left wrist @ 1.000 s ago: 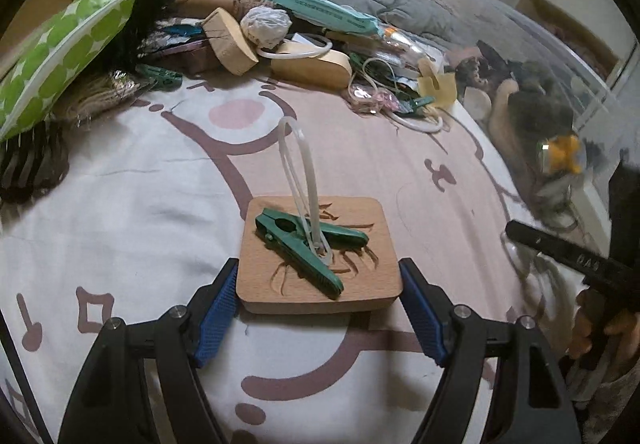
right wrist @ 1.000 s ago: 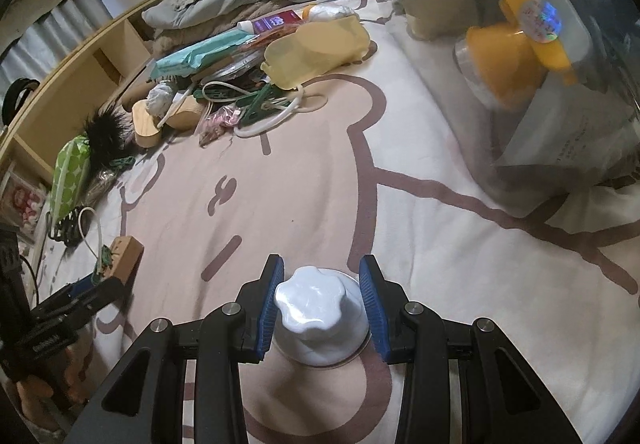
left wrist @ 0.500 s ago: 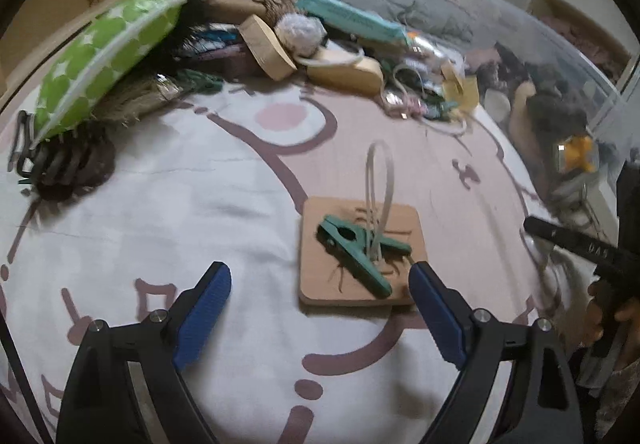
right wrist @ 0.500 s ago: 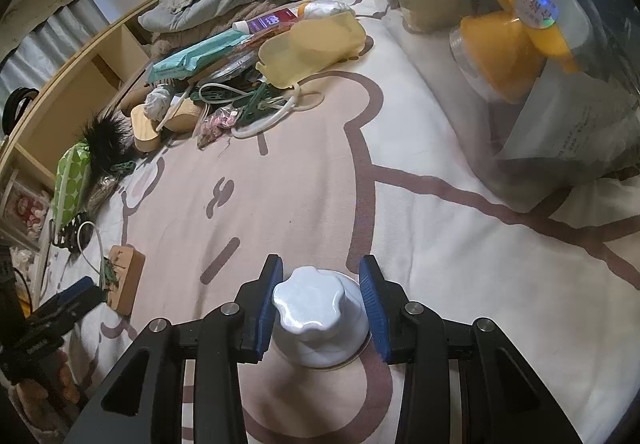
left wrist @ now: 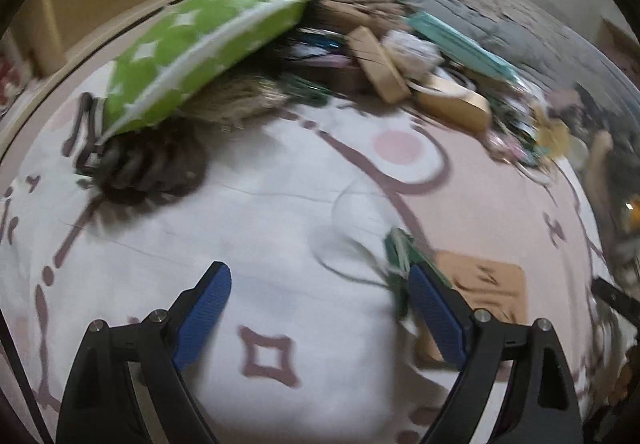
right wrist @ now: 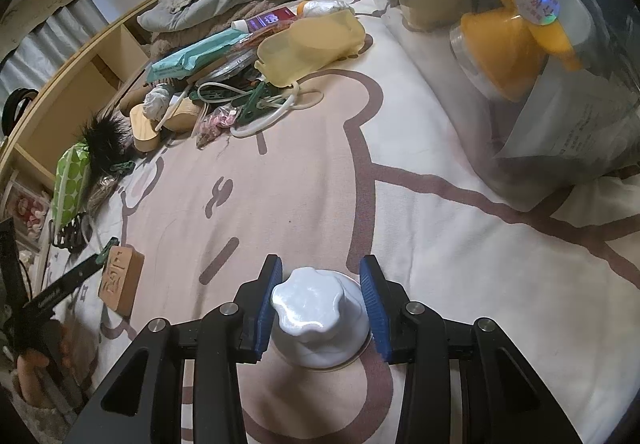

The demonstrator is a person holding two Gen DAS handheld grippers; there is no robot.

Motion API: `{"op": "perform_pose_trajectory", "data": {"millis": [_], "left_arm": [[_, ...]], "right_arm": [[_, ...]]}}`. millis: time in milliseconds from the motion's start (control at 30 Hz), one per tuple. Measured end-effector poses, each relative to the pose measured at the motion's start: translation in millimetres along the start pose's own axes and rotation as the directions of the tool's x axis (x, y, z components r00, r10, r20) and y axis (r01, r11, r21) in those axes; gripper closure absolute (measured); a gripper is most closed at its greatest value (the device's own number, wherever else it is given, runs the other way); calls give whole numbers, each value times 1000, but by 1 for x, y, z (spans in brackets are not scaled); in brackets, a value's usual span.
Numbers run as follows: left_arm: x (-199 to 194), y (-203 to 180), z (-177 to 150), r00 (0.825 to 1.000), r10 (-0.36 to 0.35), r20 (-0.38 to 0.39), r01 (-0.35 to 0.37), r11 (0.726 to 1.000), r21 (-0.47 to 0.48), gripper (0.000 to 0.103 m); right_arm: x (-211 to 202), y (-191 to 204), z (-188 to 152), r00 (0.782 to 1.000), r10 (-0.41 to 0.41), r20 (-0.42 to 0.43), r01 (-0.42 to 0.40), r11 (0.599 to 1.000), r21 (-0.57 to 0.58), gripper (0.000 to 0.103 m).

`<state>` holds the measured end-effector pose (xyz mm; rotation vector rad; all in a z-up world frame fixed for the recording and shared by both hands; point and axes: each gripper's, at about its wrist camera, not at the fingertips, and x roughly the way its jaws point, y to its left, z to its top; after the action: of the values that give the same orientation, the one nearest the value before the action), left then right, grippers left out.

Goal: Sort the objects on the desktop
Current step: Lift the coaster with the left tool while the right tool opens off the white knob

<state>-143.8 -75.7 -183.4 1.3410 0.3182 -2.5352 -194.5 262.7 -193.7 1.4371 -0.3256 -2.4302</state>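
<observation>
My left gripper (left wrist: 320, 292) is open and empty above the bear-print blanket. The wooden block (left wrist: 486, 284) lies just right of its right finger, with the green clip (left wrist: 402, 250) and a clear loop (left wrist: 352, 232) at the block's left edge, blurred. My right gripper (right wrist: 320, 296) has its blue pads on either side of a white lobed cap (right wrist: 310, 300) that rests on the blanket; the pads sit close to it. The wooden block (right wrist: 120, 280) and the left gripper (right wrist: 60, 290) show at the right wrist view's left edge.
A green spotted pouch (left wrist: 200, 52), a dark comb-like thing (left wrist: 148, 172) and a heap of clutter (left wrist: 420, 76) lie at the back. A yellow plastic container (right wrist: 312, 40), a white ring (right wrist: 264, 116) and a yellow and white toy in a clear bag (right wrist: 532, 28) lie further off.
My left gripper has let go of the wooden block and swung left and away from it. The green clip has slid to the block's left edge. My right gripper has stayed at the white cap.
</observation>
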Motion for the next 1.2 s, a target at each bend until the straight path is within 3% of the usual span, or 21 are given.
{"op": "perform_pose_trajectory", "data": {"millis": [67,233,300,333,367,467,567,633,833,1000,1200], "left_arm": [[-1,7,1,1000,20,3,-20,1000,-23,12],[-18,18,-2,999,-14,29,16,998,-65,12],[-28,18,-3,997,-43,64,47,996,-75,12],[-33,18,-3,993,-76,86,83,993,-79,12],[-40,17,-4,985,-134,108,143,986,-81,12],[-48,10,-6,946,-305,111,314,947,-70,12],[-46,-2,-15,869,-495,17,495,866,-67,12],[-45,-11,-20,855,-518,-15,517,854,-51,12],[-39,-29,-31,854,-513,-94,515,857,3,12],[-34,-36,-36,879,-466,-102,472,881,41,12],[-21,-41,-35,869,-475,-139,484,874,38,12]], "right_arm": [[-1,-1,0,1000,5,5,-6,1000,10,62],[-8,-3,-1,999,-9,33,8,999,37,62],[-14,0,-2,998,-22,57,20,999,32,50],[-18,0,-3,997,-28,75,25,999,34,34],[-21,0,-3,995,-32,92,28,999,39,26],[-30,0,-7,992,-20,125,12,998,64,24],[-32,-2,-12,993,-42,113,31,995,93,12],[-31,-2,-14,993,-61,101,51,993,106,11],[-24,4,-19,993,-95,63,89,992,87,11],[-10,7,-21,992,-124,5,123,991,50,0],[4,25,-27,967,-255,-12,254,966,-53,0]]}}
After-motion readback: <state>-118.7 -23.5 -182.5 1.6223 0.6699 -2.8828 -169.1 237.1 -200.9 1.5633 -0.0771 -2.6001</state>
